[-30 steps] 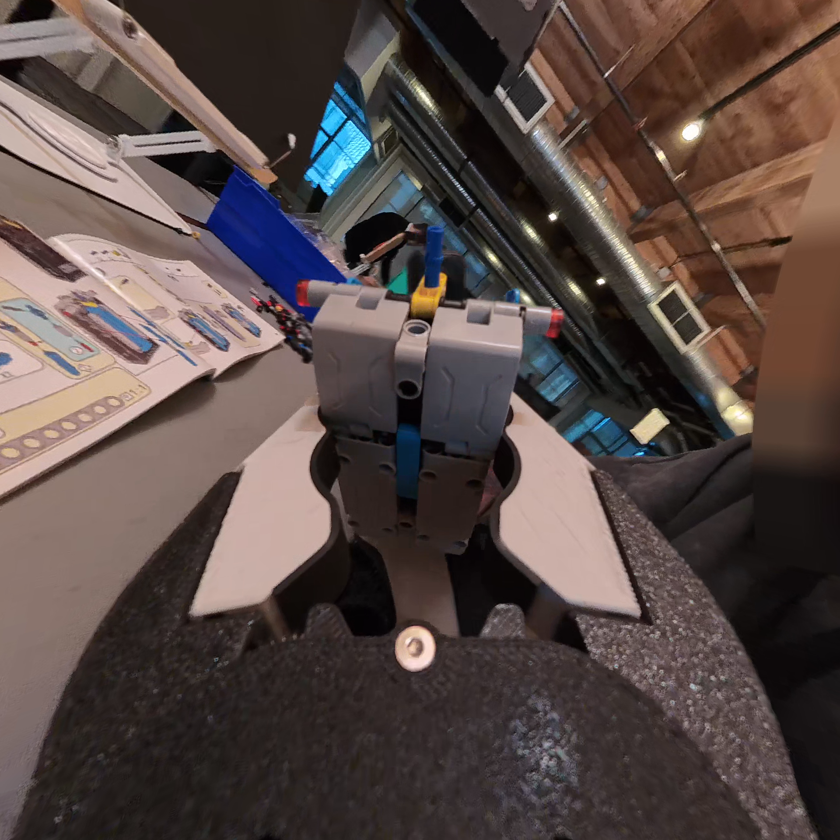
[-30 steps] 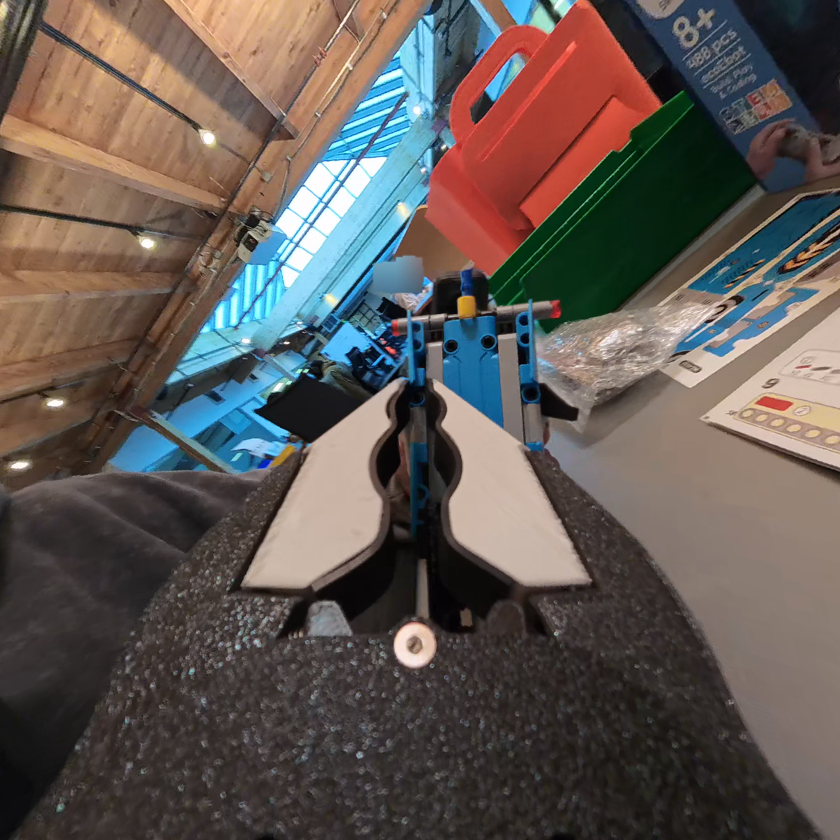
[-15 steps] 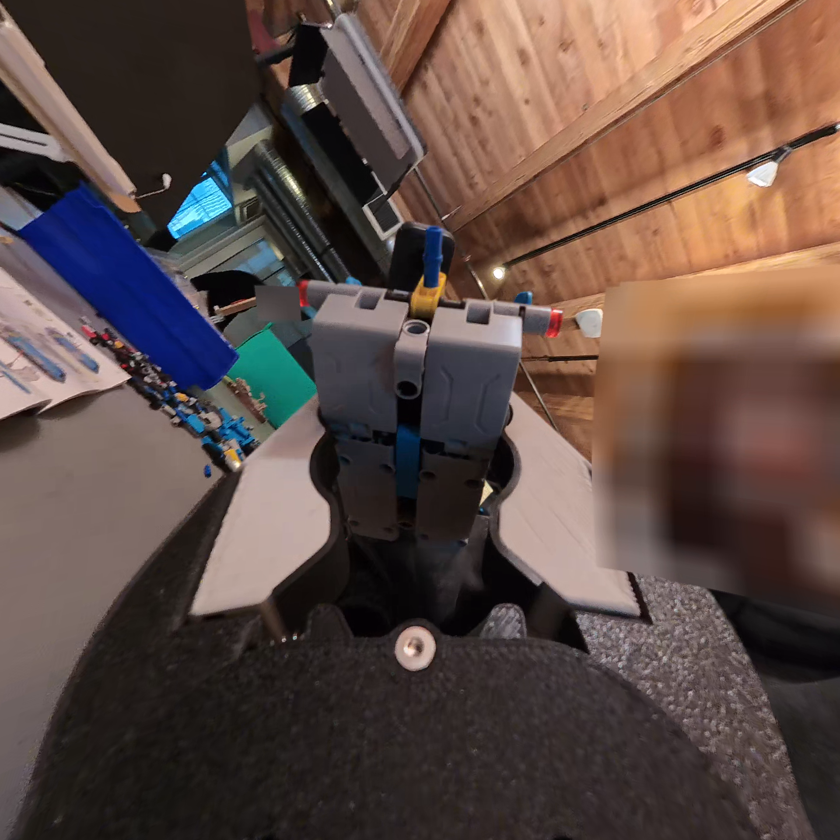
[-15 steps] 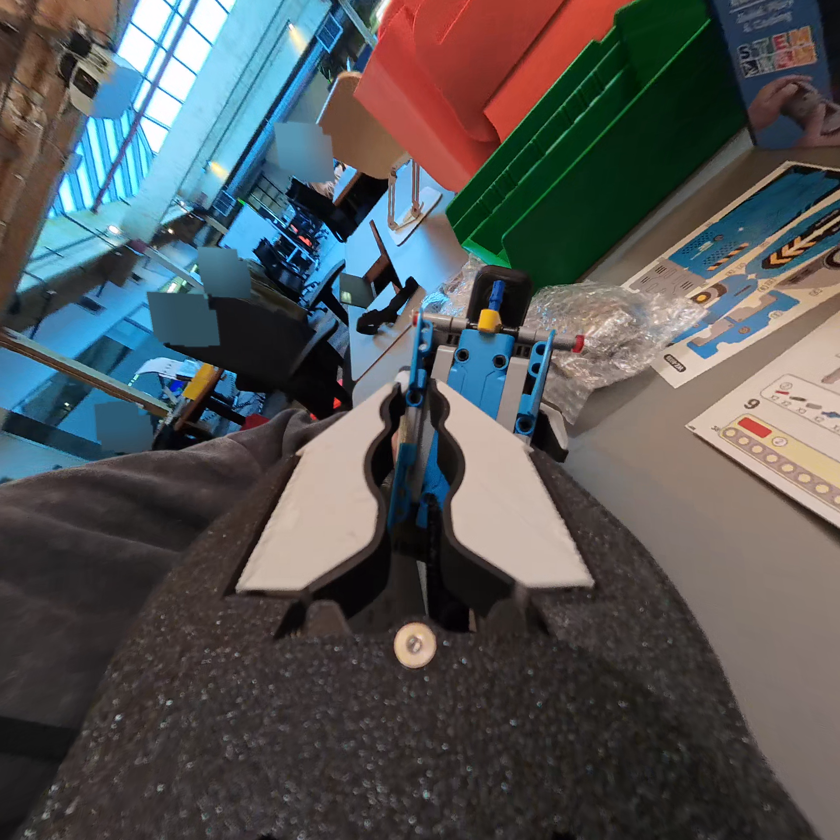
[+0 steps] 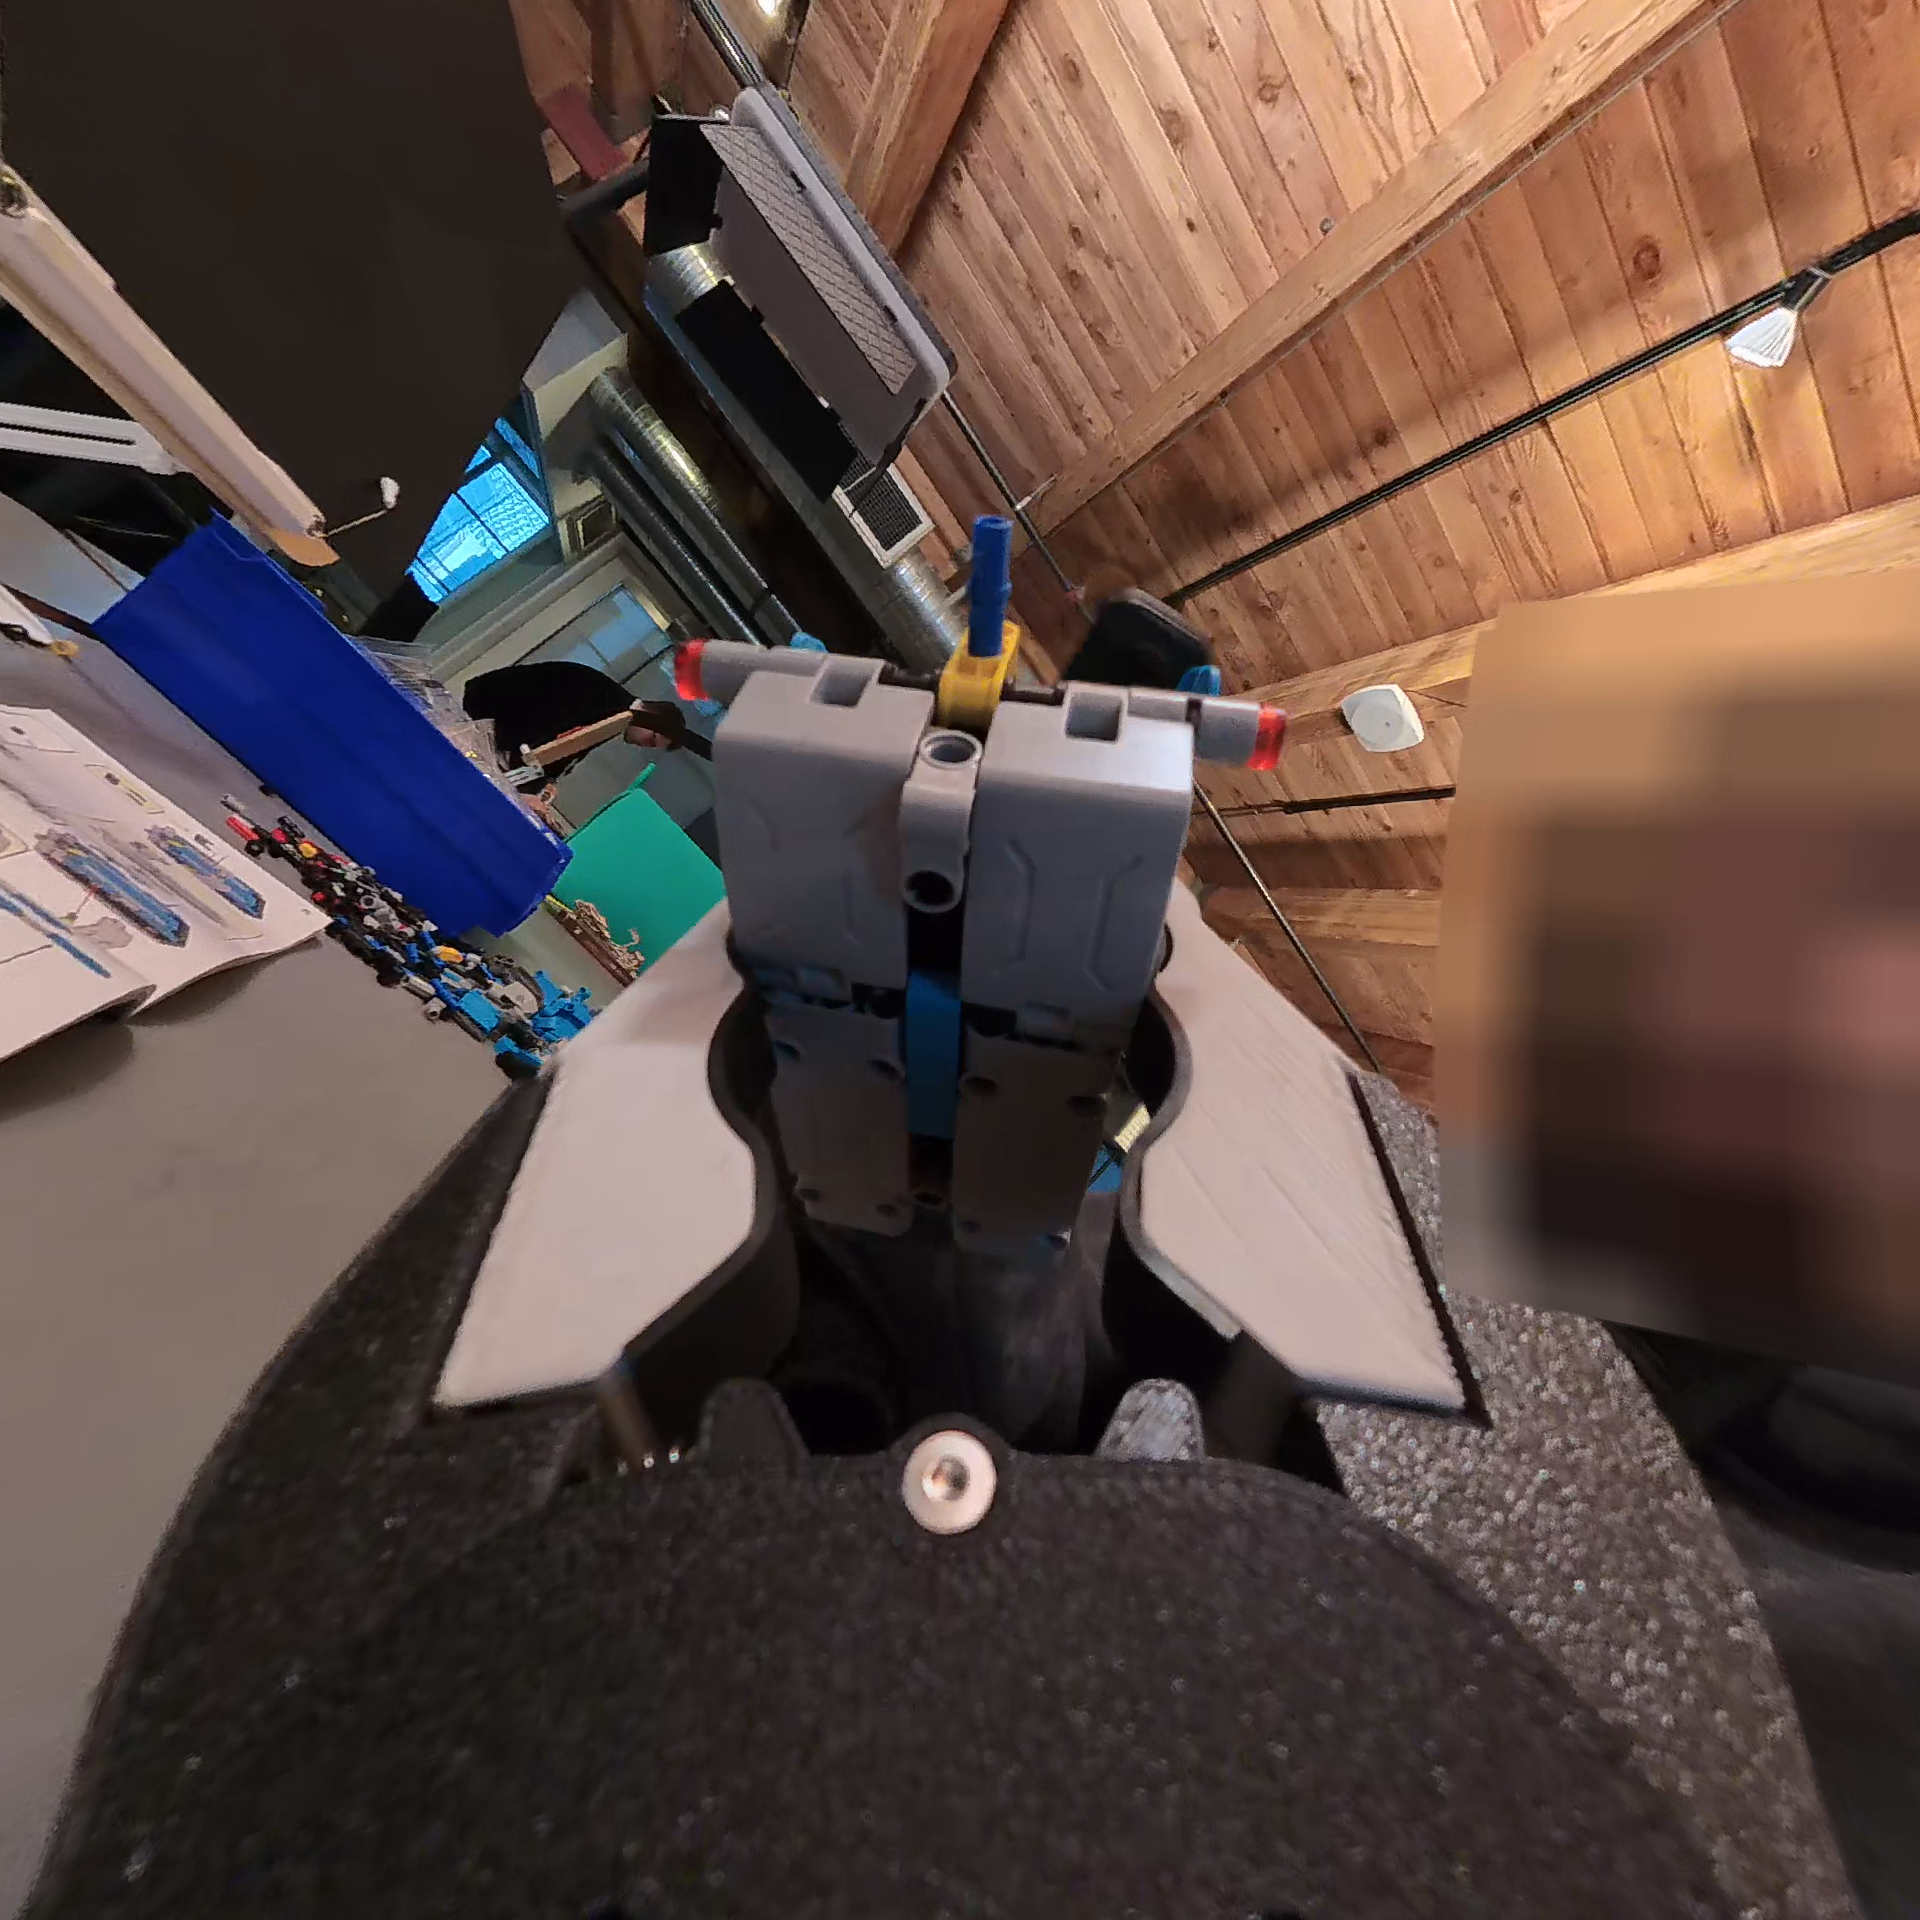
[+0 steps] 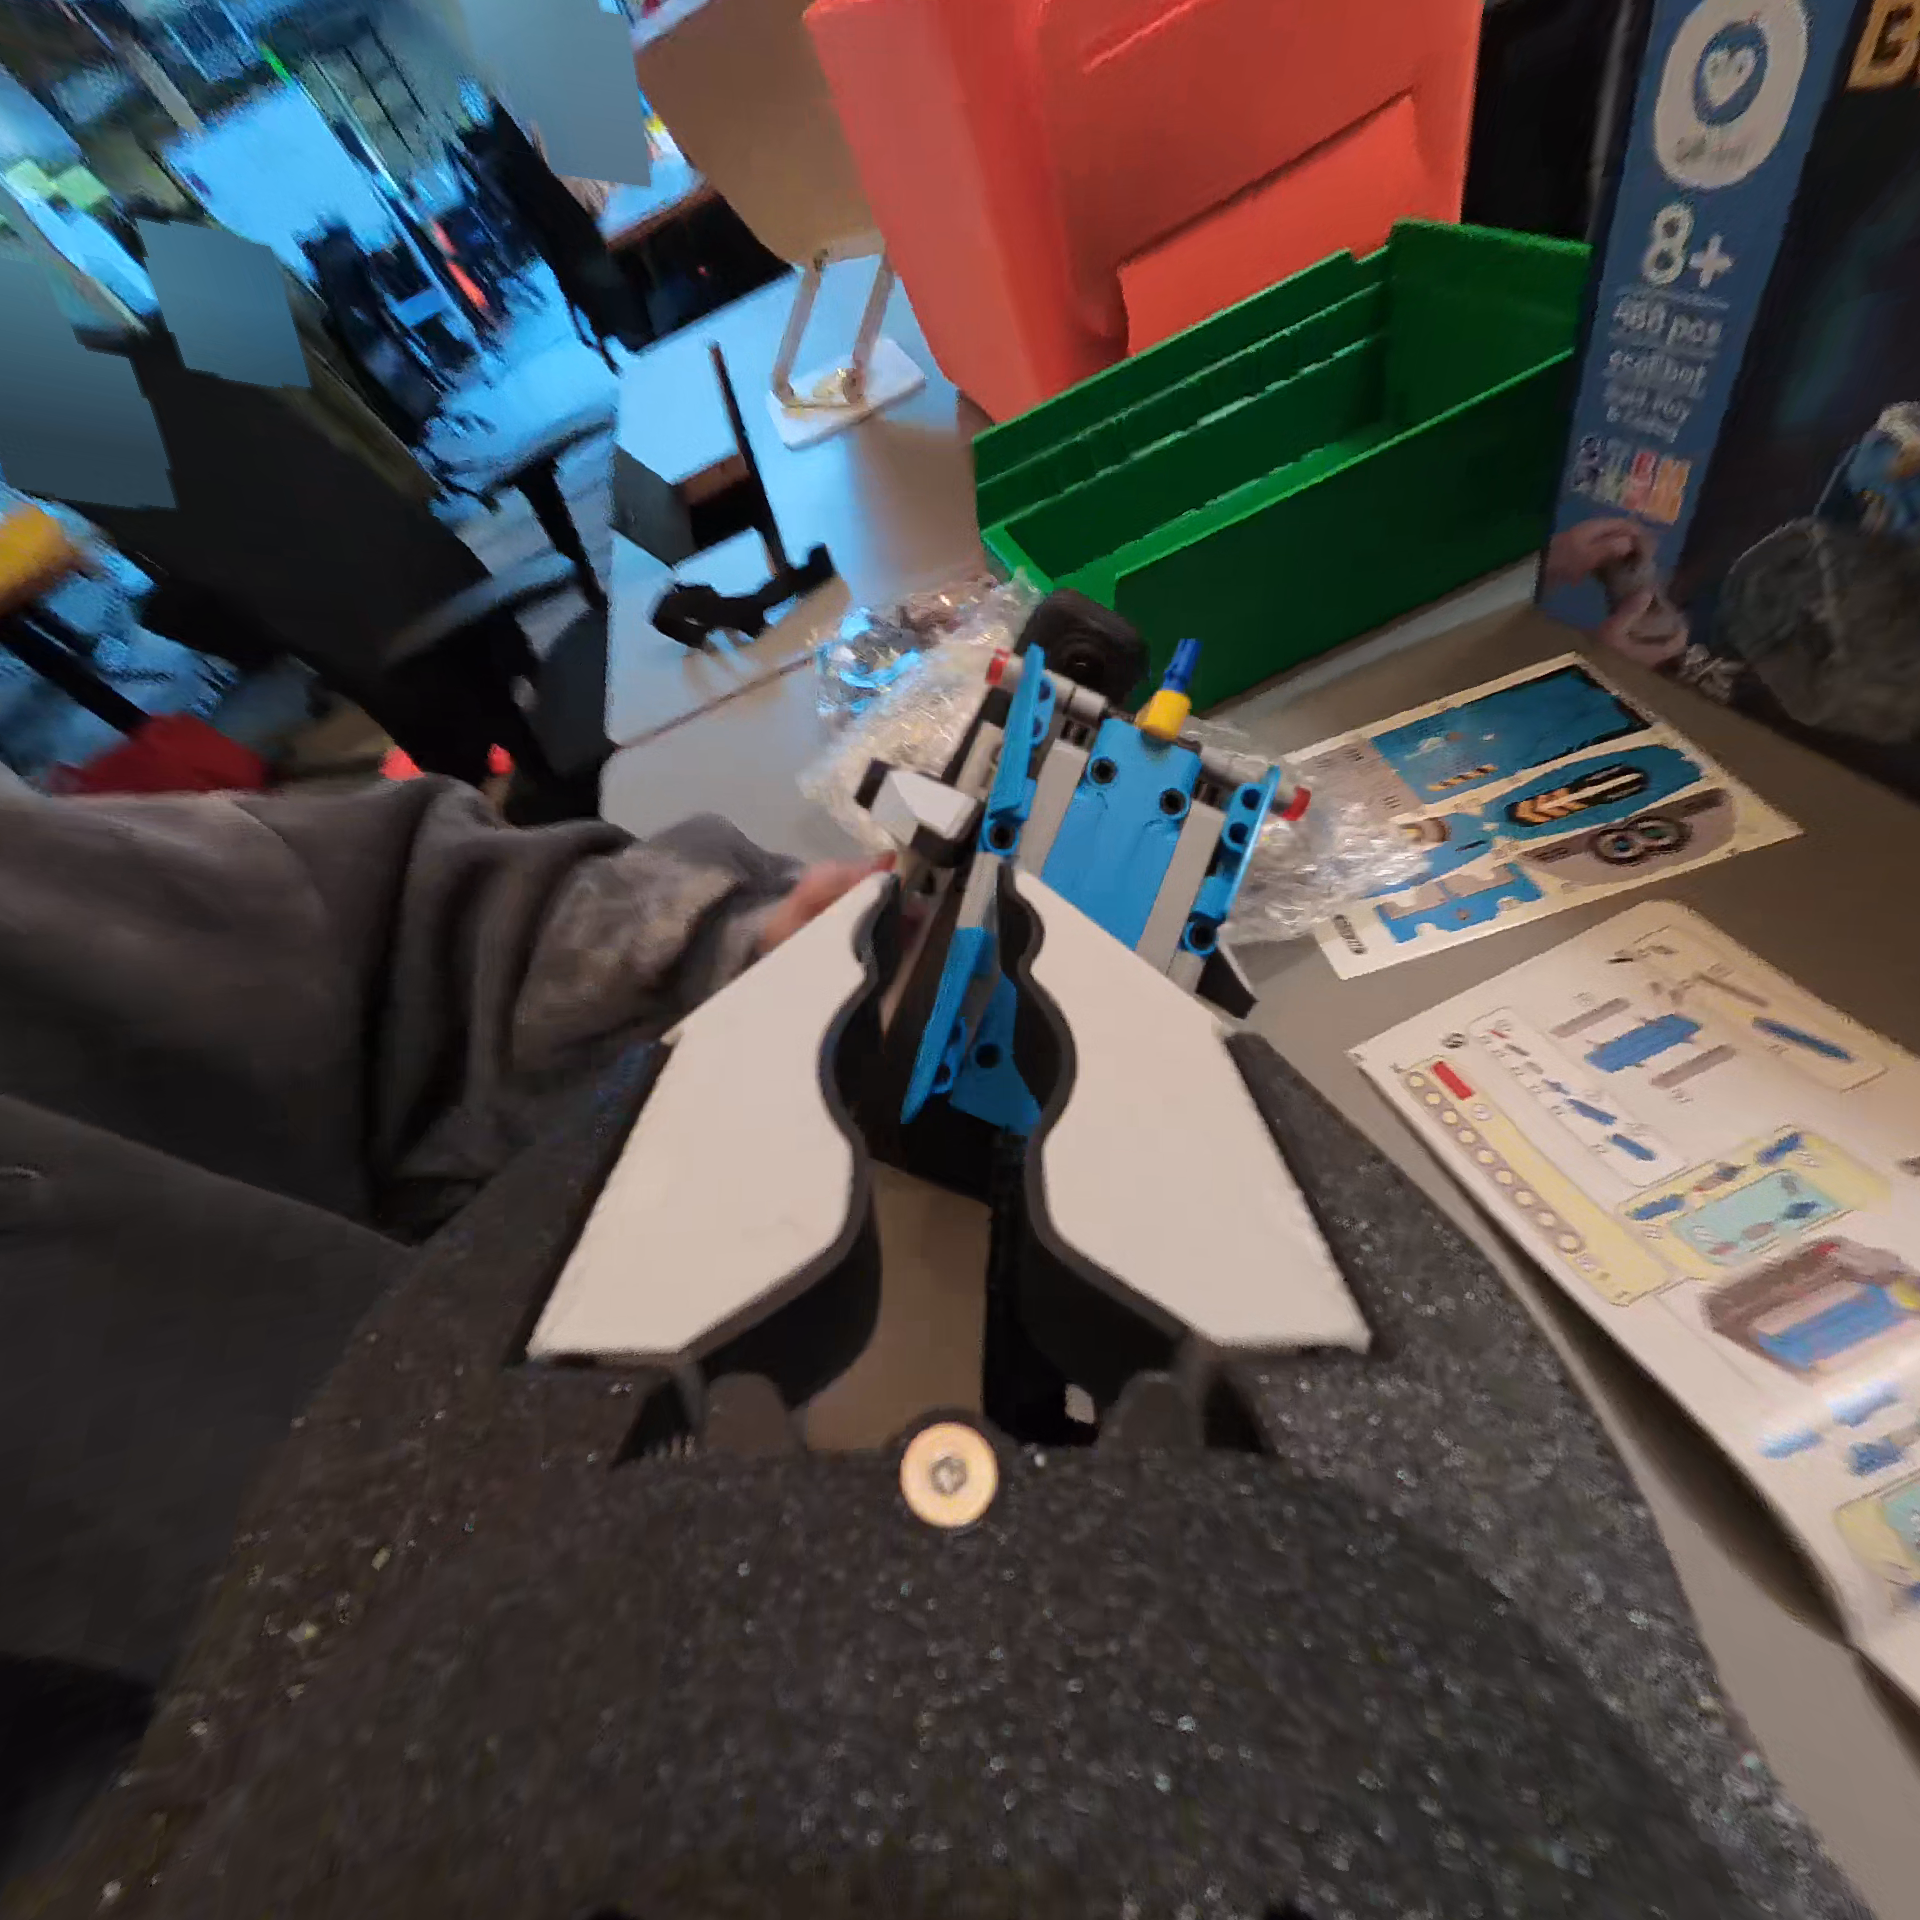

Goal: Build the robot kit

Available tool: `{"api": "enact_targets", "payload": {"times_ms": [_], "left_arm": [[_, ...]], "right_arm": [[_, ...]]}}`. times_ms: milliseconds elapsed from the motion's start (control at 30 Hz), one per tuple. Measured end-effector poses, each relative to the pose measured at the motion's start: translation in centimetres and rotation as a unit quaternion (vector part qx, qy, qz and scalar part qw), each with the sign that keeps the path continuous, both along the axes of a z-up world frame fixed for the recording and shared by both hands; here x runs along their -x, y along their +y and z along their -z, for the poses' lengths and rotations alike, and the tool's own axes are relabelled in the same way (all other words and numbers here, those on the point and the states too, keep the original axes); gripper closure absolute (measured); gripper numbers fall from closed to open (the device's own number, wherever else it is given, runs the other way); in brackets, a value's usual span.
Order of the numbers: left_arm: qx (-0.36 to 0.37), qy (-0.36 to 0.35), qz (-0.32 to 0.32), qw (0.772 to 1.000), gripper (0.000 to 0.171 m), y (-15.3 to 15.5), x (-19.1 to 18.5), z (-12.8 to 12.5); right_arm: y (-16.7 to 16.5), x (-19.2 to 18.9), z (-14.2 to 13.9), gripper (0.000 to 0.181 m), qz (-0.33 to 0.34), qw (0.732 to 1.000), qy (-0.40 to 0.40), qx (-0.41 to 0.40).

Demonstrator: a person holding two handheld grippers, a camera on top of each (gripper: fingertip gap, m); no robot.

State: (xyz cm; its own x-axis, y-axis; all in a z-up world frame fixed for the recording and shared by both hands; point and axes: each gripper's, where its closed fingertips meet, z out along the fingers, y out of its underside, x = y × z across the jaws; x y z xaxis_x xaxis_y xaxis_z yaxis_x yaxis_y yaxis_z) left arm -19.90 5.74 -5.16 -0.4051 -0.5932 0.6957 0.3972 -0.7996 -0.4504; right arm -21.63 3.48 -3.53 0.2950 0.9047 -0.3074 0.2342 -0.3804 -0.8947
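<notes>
Gripping a grey and blue brick-built model (image 5: 951, 935) by its lower section, the left gripper (image 5: 951, 997) stands partly closed in the left wrist view, its two grey fingers (image 5: 623, 1153) pressed against either side of the assembly, which is raised clear of the grey tabletop (image 5: 208, 1164). A grey axle with red tips (image 5: 977, 701) crosses the top of the model, and a yellow connector carrying a blue pin (image 5: 982, 623) stands upright above it. To the left on the table lie an open instruction booklet (image 5: 104, 894), a scatter of small loose building pieces (image 5: 416, 956) and a blue storage bin (image 5: 312, 727); wooden ceiling boards fill the upper right. In the right wrist view, the right gripper (image 6: 951, 997) is nearly closed, its fingers (image 6: 748, 1132) pinched on a thin blue panel (image 6: 961, 1023) at the near edge of the same model (image 6: 1112, 831), which is tilted to the right above the table. The other gripper shows beyond the model's left side, next to a grey sleeve (image 6: 364, 935). Behind the model sit a crumpled clear plastic bag (image 6: 904, 665), a green bin (image 6: 1299, 488) and an orange folder-like case (image 6: 1143, 177); a blue product box (image 6: 1714, 364) stands at far right, with a sticker sheet (image 6: 1538, 810) and instruction pages (image 6: 1662, 1195) flat on the table
</notes>
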Motion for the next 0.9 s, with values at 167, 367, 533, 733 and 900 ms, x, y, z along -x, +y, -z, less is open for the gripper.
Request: {"api": "enact_targets", "payload": {"times_ms": [167, 367, 533, 733, 900], "left_arm": [[0.008, 0.025, -0.02, 0.999, 0.105, 0.6, -0.3, 0.8], [0.016, 0.058, -0.062, 0.996, 0.104, 1.7, -0.3, 1.8], [0.036, 0.08, -0.097, 0.991, 0.104, 2.8, 0.2, 2.7], [0.048, 0.104, -0.123, 0.986, 0.104, 3.9, 0.9, 3.6], [0.021, 0.104, -0.124, 0.987, 0.104, 3.4, 1.1, 2.7]], "right_arm": [[0.5, -0.1, 1.0, 0.144, 0.05, 0.982, -0.081, -0.163], [1.2, 0.5, 1.7, 0.123, 0.121, 0.945, -0.156, -0.261], [1.5, 0.6, 3.9, 0.108, 0.16, 0.901, -0.214, -0.341], [1.7, 1.3, 4.4, 0.115, 0.161, 0.88, -0.229, -0.383], [1.2, 0.4, 3.1, 0.114, 0.134, 0.905, -0.198, -0.353]]}}
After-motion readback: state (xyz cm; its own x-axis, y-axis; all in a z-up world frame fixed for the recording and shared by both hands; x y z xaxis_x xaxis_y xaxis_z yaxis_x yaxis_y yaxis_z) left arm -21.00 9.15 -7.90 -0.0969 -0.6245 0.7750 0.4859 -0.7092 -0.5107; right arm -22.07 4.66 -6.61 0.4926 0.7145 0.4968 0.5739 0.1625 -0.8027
